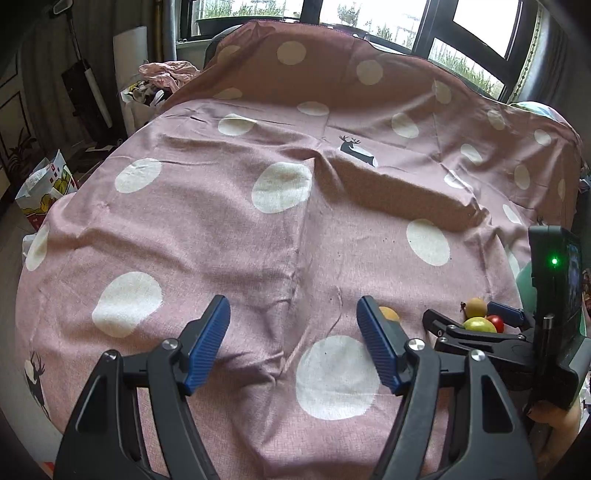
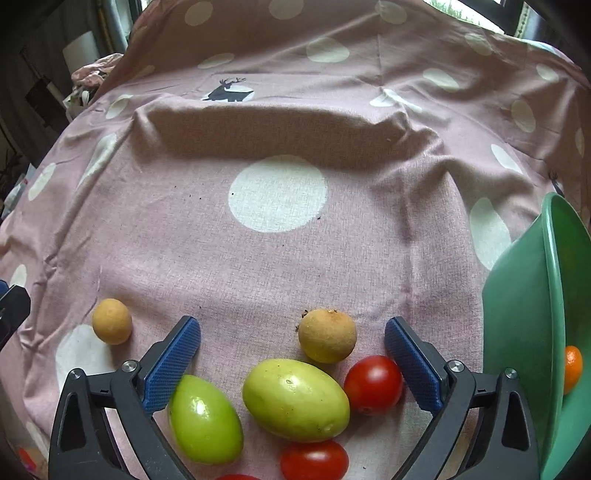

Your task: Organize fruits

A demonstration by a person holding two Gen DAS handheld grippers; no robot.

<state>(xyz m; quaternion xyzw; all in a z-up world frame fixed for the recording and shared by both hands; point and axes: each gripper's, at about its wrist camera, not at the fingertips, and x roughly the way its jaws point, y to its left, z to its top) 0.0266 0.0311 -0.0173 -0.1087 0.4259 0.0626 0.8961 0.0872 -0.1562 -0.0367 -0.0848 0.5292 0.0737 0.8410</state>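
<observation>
In the right wrist view my right gripper (image 2: 291,354) stands wide open over a cluster of fruit on the pink dotted cloth (image 2: 258,266). Between its blue fingers lie a yellow-green oval fruit (image 2: 295,400), a tan round fruit (image 2: 327,335) and a red tomato (image 2: 373,384). A green oval fruit (image 2: 205,419) lies against the left finger, and another red tomato (image 2: 314,459) sits nearer the camera. A second tan fruit (image 2: 112,321) lies apart at the left. My left gripper (image 1: 293,343) is open over bare cloth, holding nothing. The right gripper (image 1: 476,325) also shows there, over the fruit.
A green bowl (image 2: 524,314) stands at the right edge with an orange fruit (image 2: 571,369) inside. The cloth rises in a fold (image 2: 277,122) toward the back. Bags and clutter (image 1: 48,188) sit on the floor beyond the left edge, with windows (image 1: 369,18) behind.
</observation>
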